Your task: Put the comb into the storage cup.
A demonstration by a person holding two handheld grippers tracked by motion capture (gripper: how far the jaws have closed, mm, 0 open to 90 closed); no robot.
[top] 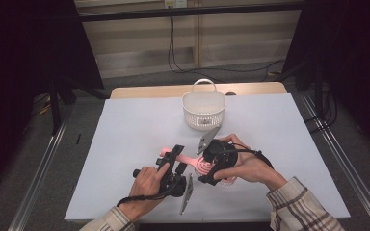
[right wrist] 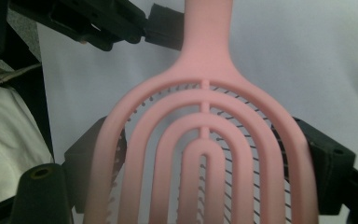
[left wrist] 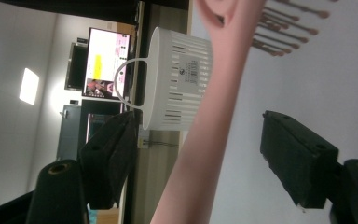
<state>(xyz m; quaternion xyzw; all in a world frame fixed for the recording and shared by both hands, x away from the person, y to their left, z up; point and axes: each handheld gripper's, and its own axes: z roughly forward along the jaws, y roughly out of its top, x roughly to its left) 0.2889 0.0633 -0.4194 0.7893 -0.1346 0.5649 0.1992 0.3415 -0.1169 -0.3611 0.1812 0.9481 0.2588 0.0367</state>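
Pink hairbrush (top: 192,161) is sitting between my two tools right now, low over the white surface (top: 125,125), roughly in the middle of its near half. Its vented oval head (right wrist: 205,154) is inside my right tool (top: 215,166), and from the right gripper view the two black jaws sit snug against either edge of the head, so that one's clamped on the brush. The bristles show through the slots there, on the side facing away from that camera.

The handle (left wrist: 209,121) sticks out from the head toward my left tool (top: 172,159). In the left gripper view the handle runs up the gap between that tool's jaws, with daylight on both sides. The pads aren't touching it, so the left tool is released around the handle, not gripping. In the right gripper view one of the left tool's jaw tips sits right beside the neck where the handle meets the head.

Further out, a white slotted basket (top: 204,109) with a loop handle stands toward the far side of the surface, well apart from the brush. Both my hands are on the tools, left hand (top: 147,185) and right hand (top: 250,166), and plaid sleeves (top: 298,204) come in from the near edge.
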